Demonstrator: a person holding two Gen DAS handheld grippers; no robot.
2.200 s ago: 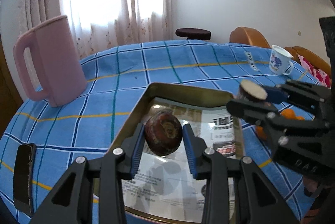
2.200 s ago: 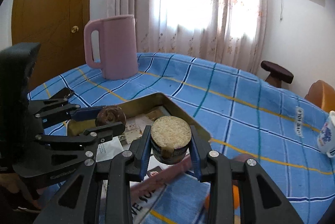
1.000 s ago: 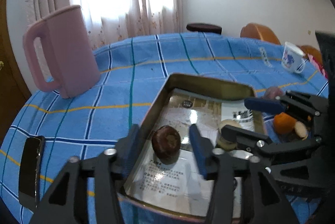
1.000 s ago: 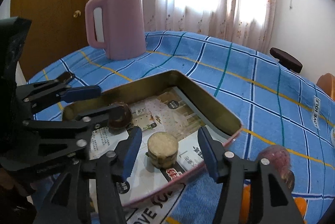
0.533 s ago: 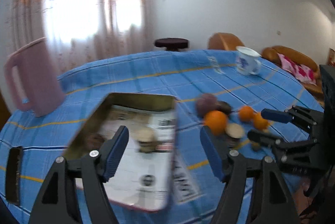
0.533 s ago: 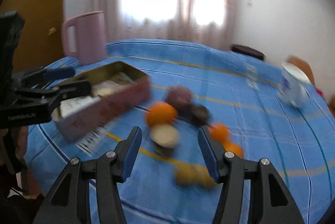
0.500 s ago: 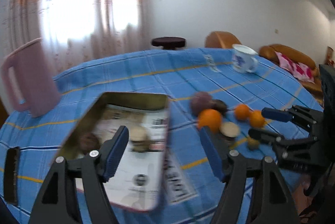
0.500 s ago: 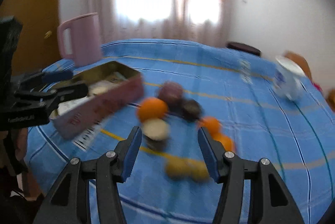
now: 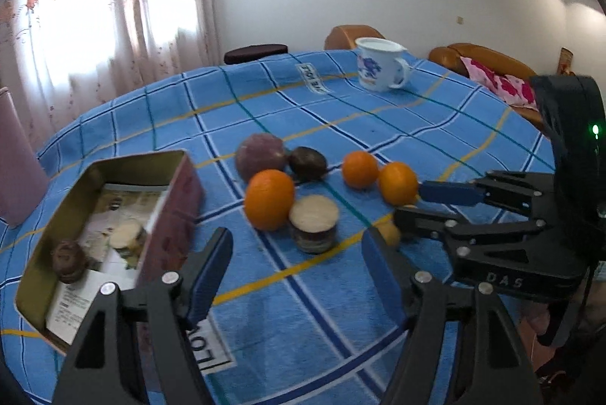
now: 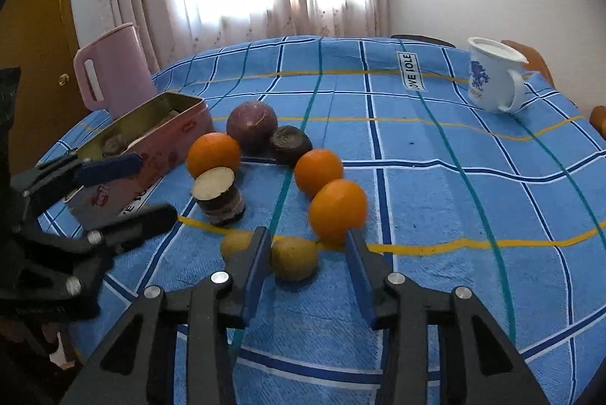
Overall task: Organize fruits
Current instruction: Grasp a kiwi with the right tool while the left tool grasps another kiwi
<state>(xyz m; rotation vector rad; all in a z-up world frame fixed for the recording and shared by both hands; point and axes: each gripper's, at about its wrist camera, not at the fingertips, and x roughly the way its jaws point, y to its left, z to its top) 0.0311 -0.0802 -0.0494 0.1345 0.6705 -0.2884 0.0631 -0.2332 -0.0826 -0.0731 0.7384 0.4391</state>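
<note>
A pink tin box (image 9: 113, 223) (image 10: 151, 139) lies on the blue checked cloth and holds a dark round fruit (image 9: 68, 259) and a cut stub (image 9: 127, 238). Loose on the cloth are three oranges (image 9: 269, 198) (image 10: 337, 210), a purple fruit (image 9: 261, 157), a dark fruit (image 9: 307, 162), a cut stub (image 9: 313, 223) (image 10: 217, 194) and two small yellow fruits (image 10: 293, 259). My left gripper (image 9: 295, 261) is open and empty, just short of the cut stub. My right gripper (image 10: 308, 257) is open, with one yellow fruit between its fingers.
A pink jug (image 10: 113, 79) stands behind the tin at the left. A white printed mug (image 9: 378, 69) (image 10: 492, 79) stands at the far right of the table. Sofas and a dark stool (image 9: 255, 52) lie beyond the table's far edge.
Both grippers opened, left the dark fruit and the cut stub in the tin, and swung right to the loose fruits on the cloth.
</note>
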